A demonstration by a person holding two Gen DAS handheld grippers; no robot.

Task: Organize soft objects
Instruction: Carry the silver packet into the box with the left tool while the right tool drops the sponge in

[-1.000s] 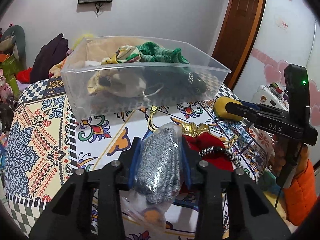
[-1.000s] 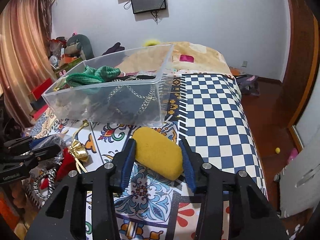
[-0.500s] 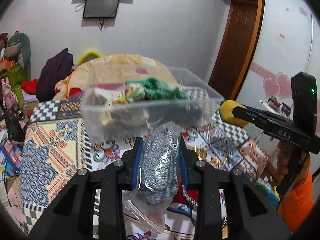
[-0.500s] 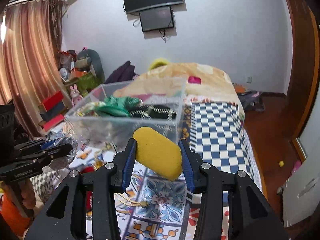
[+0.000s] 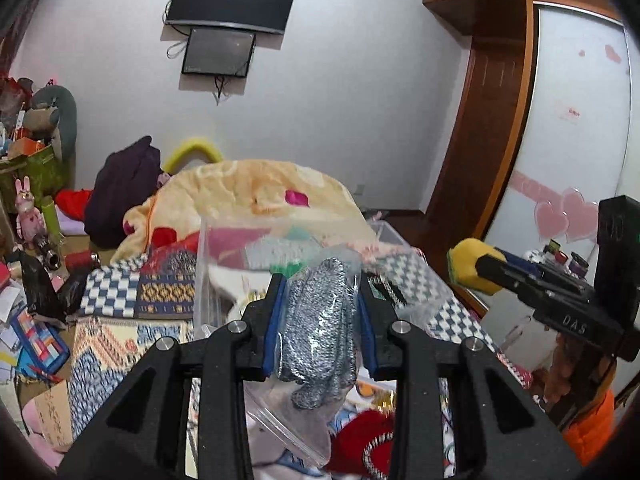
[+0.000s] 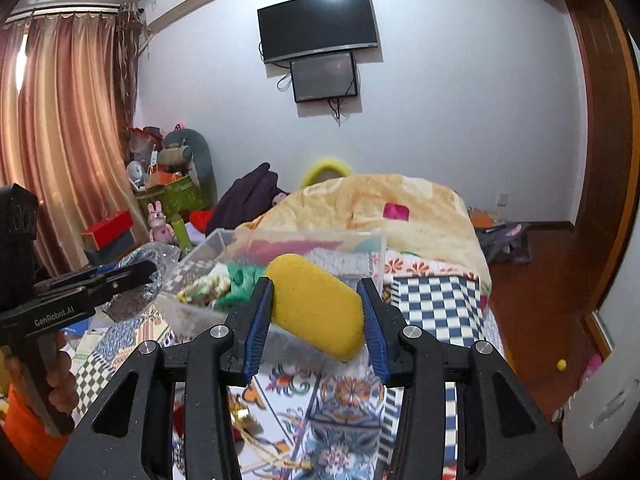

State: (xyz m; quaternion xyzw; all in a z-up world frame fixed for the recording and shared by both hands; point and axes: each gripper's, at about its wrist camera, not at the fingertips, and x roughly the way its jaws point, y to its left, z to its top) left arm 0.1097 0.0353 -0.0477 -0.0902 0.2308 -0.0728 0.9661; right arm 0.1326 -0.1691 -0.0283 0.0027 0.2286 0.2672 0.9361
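We have the left tongs (image 5: 320, 312) clenched on a silvery-grey knitted item in a clear plastic bag (image 5: 318, 328), held in the air above the bed (image 6: 432, 304) with its patterned cover. Our right tongs (image 6: 316, 312) grip a yellow sponge (image 6: 316, 308) by its two sides, also off the bed. Just beyond both, on the bed, stands the clear plastic bin (image 6: 240, 248) with green and patterned cloth (image 6: 224, 286) inside, in front of a peach blanket (image 6: 380, 200).
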